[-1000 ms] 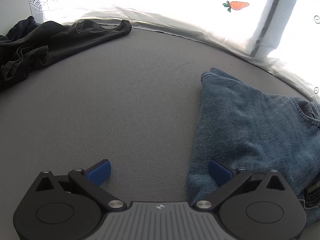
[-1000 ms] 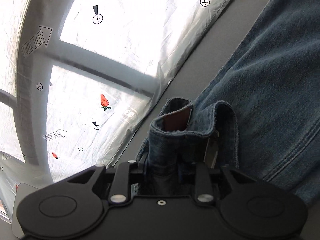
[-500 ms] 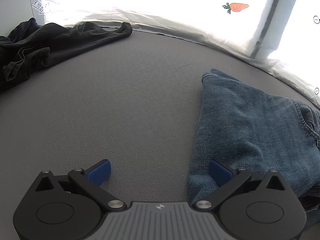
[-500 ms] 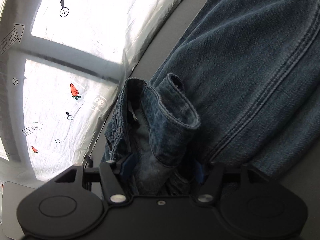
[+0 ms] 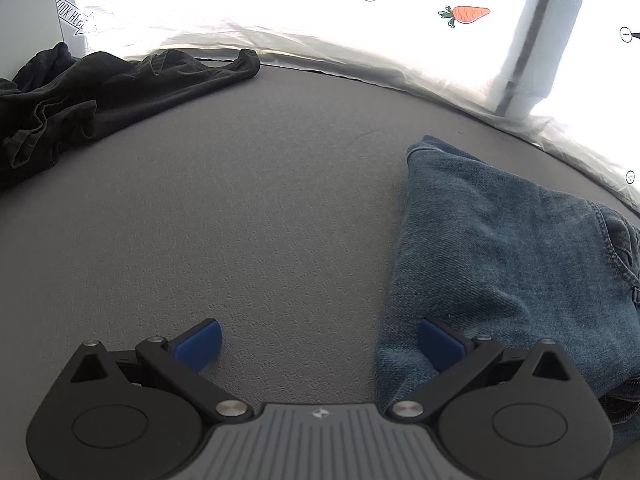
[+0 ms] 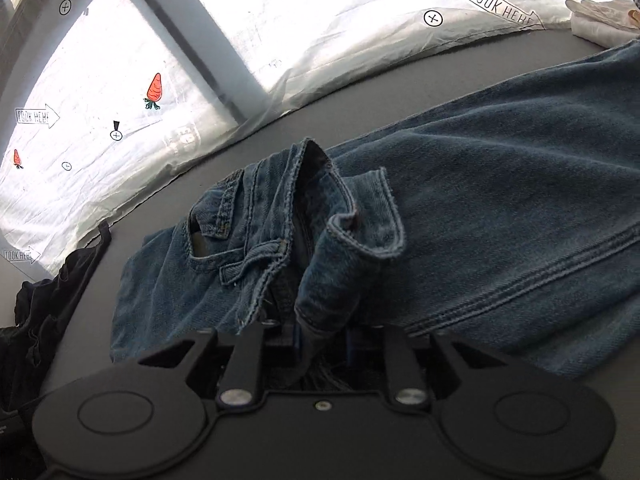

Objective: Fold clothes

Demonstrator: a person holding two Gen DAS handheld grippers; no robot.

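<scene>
Gathering the waistband is the step in hand: the jeans (image 6: 500, 208) lie flat across the grey desk (image 5: 260, 220), legs running far right, with the waistband bunched at the near end. Your right gripper (image 6: 324, 340) is closing, its fingers narrow with a fold of that denim between them. Next, you likely need a firm bite before you carry the fold over, and a second hold. Your left gripper (image 5: 318, 344) hovers with fingers wide apart and empty, one over the jeans' left edge. A black garment (image 5: 80, 96) lies far left.
</scene>
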